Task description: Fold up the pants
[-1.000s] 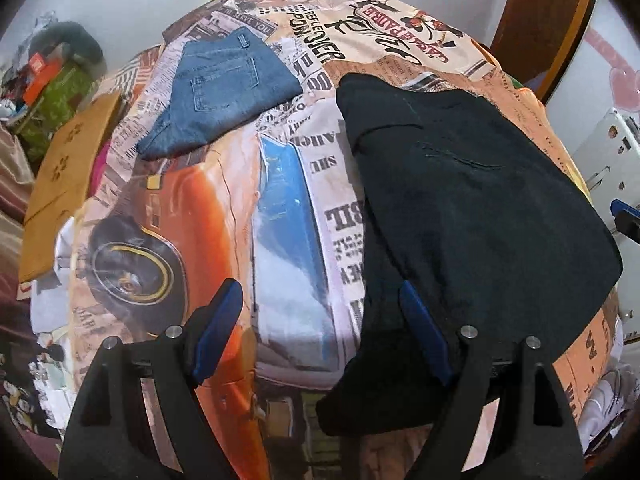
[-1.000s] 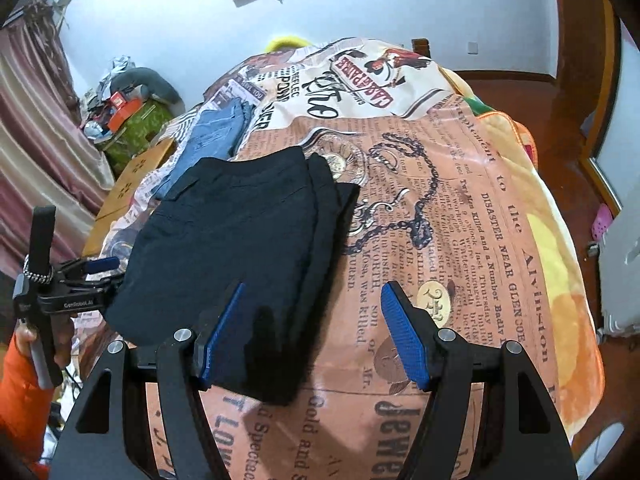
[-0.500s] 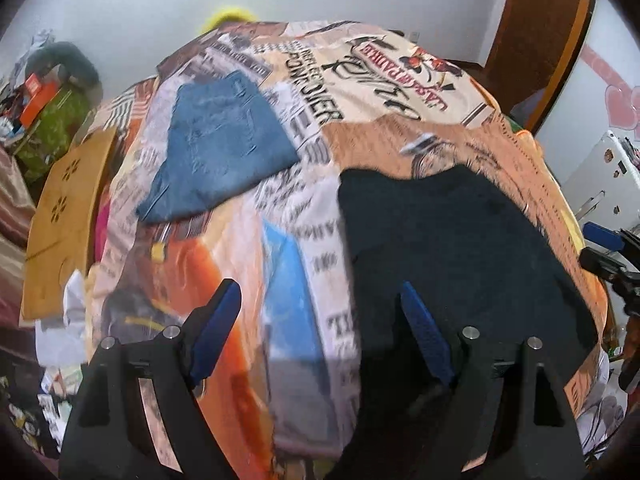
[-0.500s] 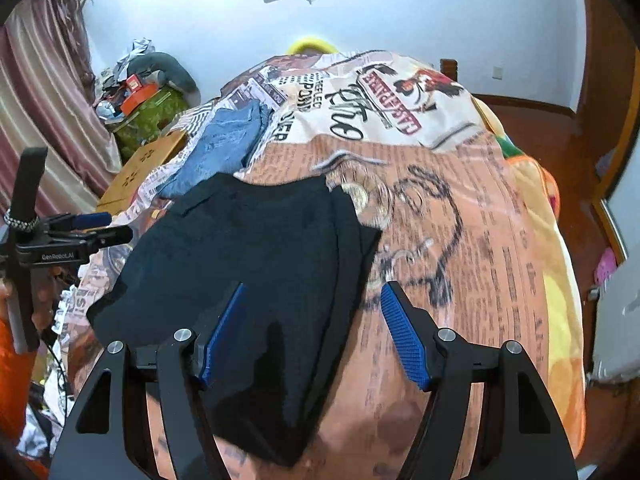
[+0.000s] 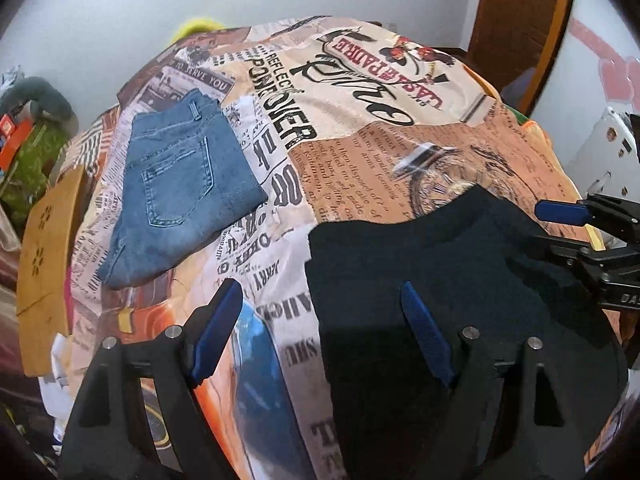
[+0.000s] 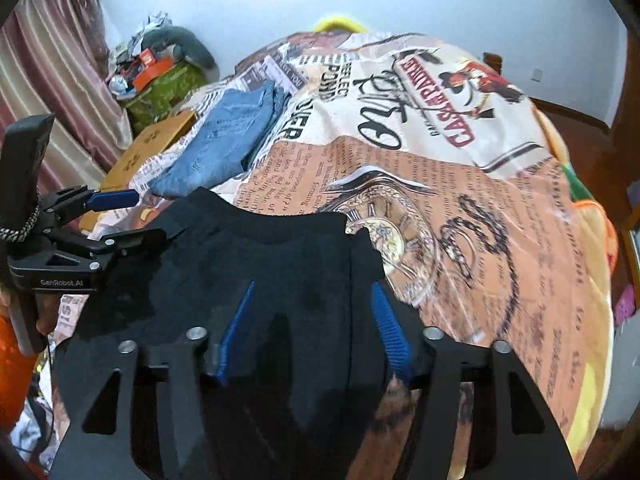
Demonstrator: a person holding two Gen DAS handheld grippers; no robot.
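My left gripper has its jaws spread wide, nothing between them. Its right finger is over the near left part of the black pants; its left finger is over bare bedspread. My right gripper is also parted, though narrower, and both of its blue pads sit over the near right part of the black pants; I can't tell if they touch the cloth. The pants lie folded flat on the bed, directly ahead of and under both tools. Folded blue jeans lie ahead and left of my left gripper, well apart from the pants. A tan cardboard sheet is far left, off the bed edge.
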